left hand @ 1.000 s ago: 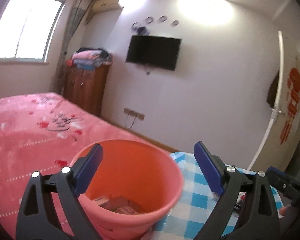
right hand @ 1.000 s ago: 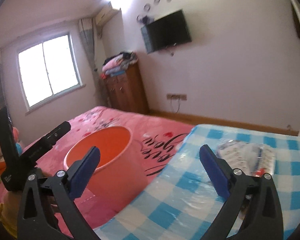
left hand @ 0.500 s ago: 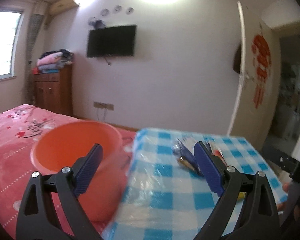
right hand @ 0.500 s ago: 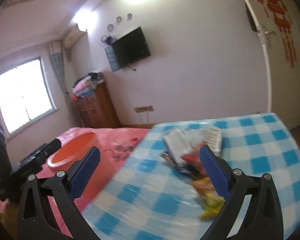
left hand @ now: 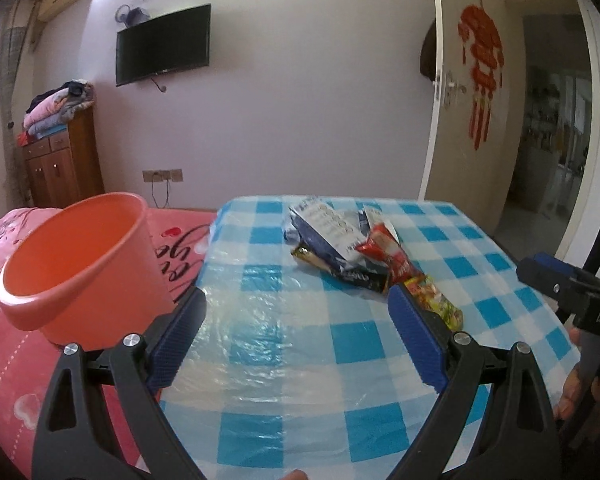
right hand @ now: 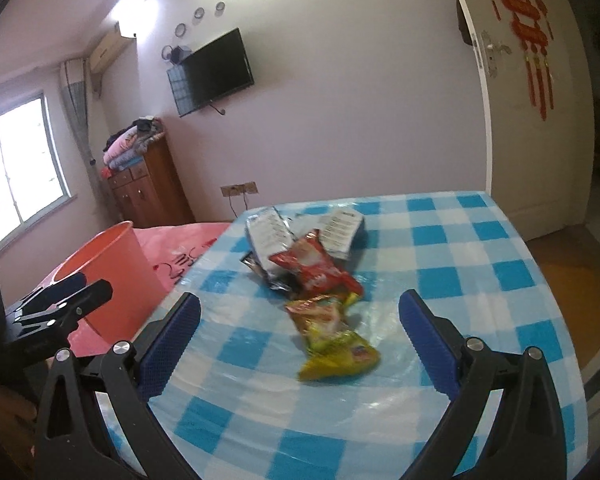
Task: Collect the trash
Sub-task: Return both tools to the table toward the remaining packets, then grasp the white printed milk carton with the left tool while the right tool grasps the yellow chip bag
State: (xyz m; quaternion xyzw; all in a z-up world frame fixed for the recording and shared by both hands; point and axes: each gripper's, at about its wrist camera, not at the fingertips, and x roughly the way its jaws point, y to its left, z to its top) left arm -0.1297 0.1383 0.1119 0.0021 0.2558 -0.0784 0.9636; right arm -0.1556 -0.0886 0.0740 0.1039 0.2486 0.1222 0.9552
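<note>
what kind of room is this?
Most likely a home bedroom: a bed with a pink blanket, a wall-mounted TV, and a wooden dresser piled with folded clothes.

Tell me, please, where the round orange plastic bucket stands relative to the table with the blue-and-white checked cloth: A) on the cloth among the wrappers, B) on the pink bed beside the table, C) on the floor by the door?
B: the orange bucket sits on the pink bed cover, just off the left edge of the checked tablecloth, while the snack wrappers lie on the cloth.

Left gripper (left hand: pixel 296 320) and right gripper (right hand: pixel 300 328) are level, side by side, jaws spread wide, empty.
</note>
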